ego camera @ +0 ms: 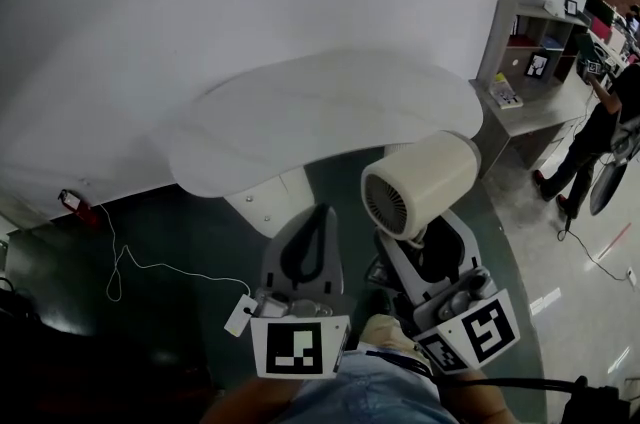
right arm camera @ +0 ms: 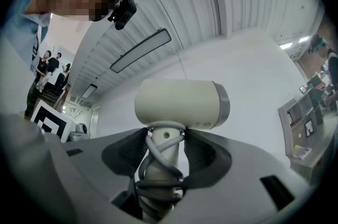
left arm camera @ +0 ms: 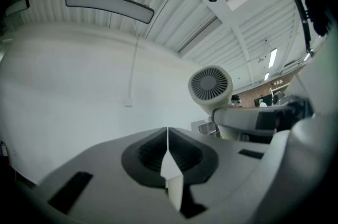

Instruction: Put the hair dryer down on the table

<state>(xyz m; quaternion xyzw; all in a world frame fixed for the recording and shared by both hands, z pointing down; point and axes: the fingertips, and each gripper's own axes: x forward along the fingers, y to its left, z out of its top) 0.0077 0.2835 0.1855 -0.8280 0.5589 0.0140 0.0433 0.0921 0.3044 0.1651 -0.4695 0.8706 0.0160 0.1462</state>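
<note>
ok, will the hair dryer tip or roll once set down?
Likely top-heavy: the hair dryer has a fat barrel over a slim handle, so upright it should tip. Laid flat, the round barrel may roll slightly. The cord wound round the handle looks floppy.

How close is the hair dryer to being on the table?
Done: the right claw has the hair dryer gripped by its cord-wrapped handle. In hand: it hangs in the air beside the white table. Left: lowering it onto the table and letting go. The left claw is shut and empty.
</note>
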